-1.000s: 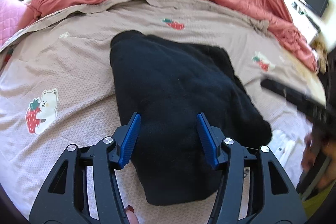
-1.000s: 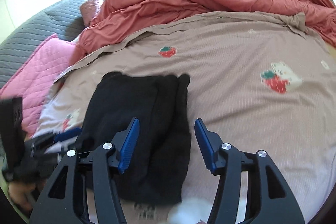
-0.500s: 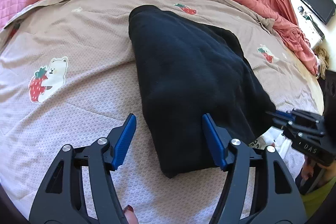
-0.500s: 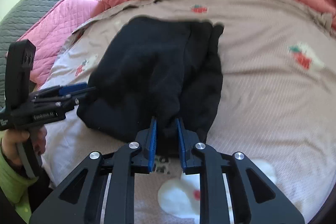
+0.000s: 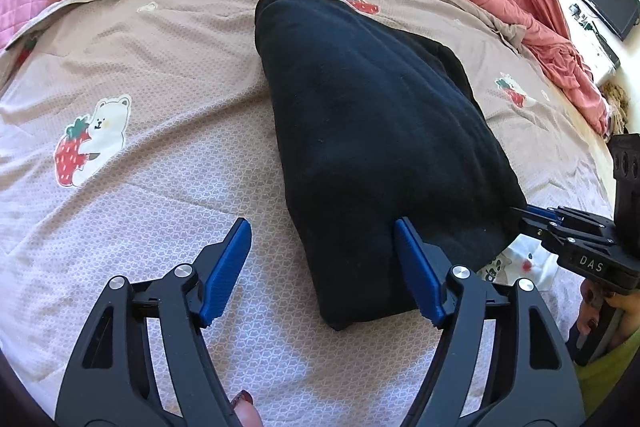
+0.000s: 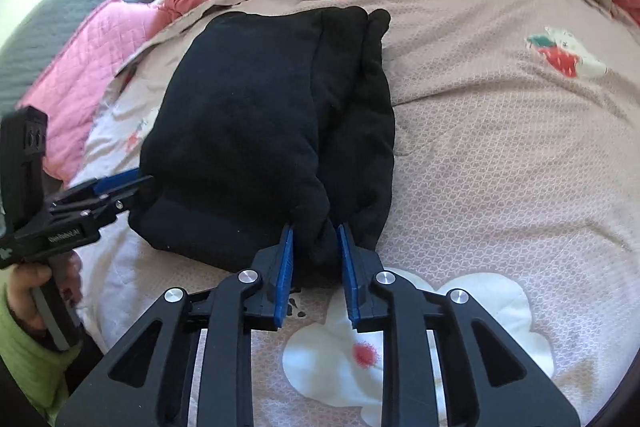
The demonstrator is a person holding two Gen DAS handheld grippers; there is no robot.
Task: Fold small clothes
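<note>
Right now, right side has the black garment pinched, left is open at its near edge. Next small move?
Probably close the left hand-held gripper on the near edge. The right hand-held gripper already pinches the black garment at its near right corner, while the left one stands open with only its right finger touching the cloth. Gripping both corners lets the near edge lift evenly for the next fold.

Bright daylight, blown-out glare at upper corners; soft shadows under the jaws; sharp focus, strong fisheye edge distortion
</note>
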